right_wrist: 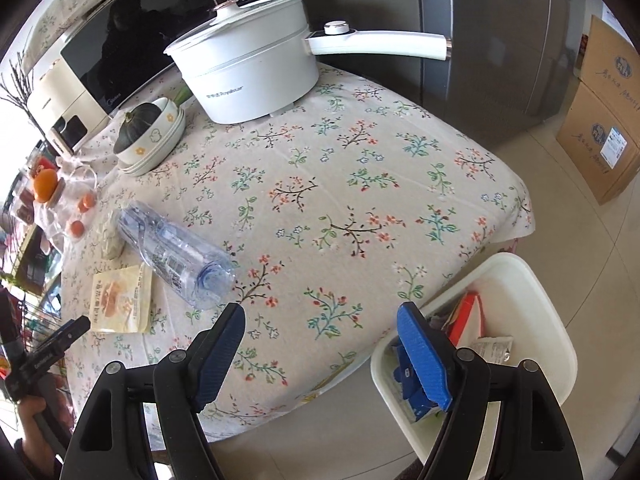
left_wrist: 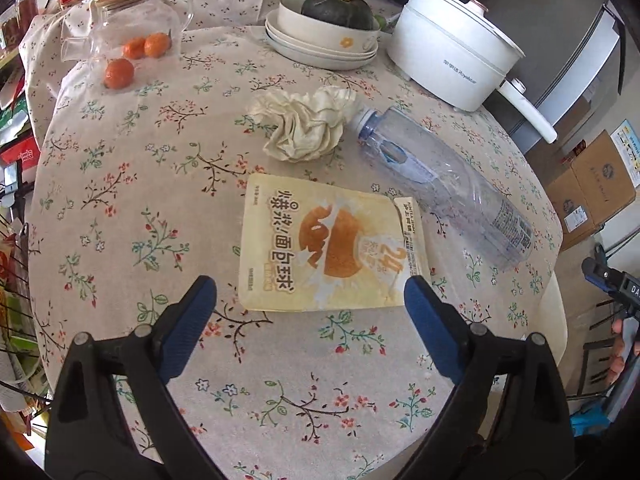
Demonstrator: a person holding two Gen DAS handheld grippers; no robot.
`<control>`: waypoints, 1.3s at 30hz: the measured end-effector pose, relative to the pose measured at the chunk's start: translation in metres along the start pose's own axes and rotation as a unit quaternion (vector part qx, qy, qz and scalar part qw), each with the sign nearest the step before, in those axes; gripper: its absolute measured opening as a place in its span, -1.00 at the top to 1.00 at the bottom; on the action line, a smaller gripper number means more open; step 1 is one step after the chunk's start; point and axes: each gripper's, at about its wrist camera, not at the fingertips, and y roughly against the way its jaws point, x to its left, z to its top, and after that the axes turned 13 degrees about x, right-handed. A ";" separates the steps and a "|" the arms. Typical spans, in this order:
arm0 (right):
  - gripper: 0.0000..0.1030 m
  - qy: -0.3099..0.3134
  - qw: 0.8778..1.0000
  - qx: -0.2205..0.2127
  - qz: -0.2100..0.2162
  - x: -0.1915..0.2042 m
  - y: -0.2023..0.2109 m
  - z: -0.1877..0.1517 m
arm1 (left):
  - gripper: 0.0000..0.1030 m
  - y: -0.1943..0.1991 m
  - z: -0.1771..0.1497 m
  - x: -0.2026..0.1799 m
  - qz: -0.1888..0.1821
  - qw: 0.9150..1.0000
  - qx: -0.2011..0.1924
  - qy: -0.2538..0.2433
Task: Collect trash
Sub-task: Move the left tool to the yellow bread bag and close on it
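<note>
my left claw [left_wrist: 310, 292]: apart, empty, over wrapper [left_wrist: 326, 246] | my right claw [right_wrist: 320, 320]: apart, empty, over desk [right_wrist: 360, 168] edge | tissue [left_wrist: 306, 122] touching bottle [left_wrist: 444, 184] neck, wrapper just beside | bin [right_wrist: 516, 280] beside desk, holding trash

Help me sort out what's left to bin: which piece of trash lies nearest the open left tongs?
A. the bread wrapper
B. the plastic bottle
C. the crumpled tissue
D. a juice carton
A: in the left wrist view the bread wrapper lies flat just ahead of the left tongs, with the crumpled tissue and plastic bottle farther off.
</note>
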 end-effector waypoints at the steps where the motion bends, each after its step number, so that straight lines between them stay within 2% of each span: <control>1: -0.55 0.002 1.000 0.002 0.002 0.004 -0.002 0.002 | -0.83 0.003 -0.001 0.000 0.008 1.000 -0.007 -0.015; 3: -0.55 0.008 1.000 0.006 0.004 0.012 -0.006 0.005 | -0.83 0.005 -0.005 -0.008 0.039 0.996 -0.018 -0.072; 6: -0.55 0.014 1.000 0.010 0.000 0.021 -0.012 0.008 | -0.83 -0.003 -0.015 -0.022 0.084 0.984 -0.018 -0.157; 9: -0.55 0.014 1.000 0.014 -0.001 0.026 -0.017 0.011 | -0.83 -0.019 -0.020 -0.027 0.122 0.972 -0.003 -0.203; 13: -0.55 0.016 1.000 0.018 -0.004 0.030 -0.021 0.012 | -0.83 -0.037 -0.016 -0.026 0.163 0.964 0.007 -0.211; 16: -0.55 0.018 1.000 0.018 -0.004 0.031 -0.021 0.012 | -0.79 -0.040 -0.012 -0.027 0.174 0.961 0.002 -0.214; 20: -0.55 0.015 1.000 0.018 -0.004 0.027 -0.020 0.011 | -0.61 -0.044 -0.006 -0.036 0.173 0.959 0.004 -0.226; 24: -0.55 0.008 1.000 0.017 -0.004 0.021 -0.019 0.010 | -0.42 -0.048 -0.010 -0.048 0.181 0.953 0.006 -0.244; 36: -0.55 0.002 1.000 0.014 0.006 0.012 -0.013 0.006 | -0.16 -0.035 -0.002 -0.063 0.193 0.951 -0.043 -0.237; 39: -0.55 0.001 1.000 0.013 0.009 0.010 -0.011 0.006 | 0.05 -0.033 0.002 -0.067 0.199 0.950 -0.052 -0.235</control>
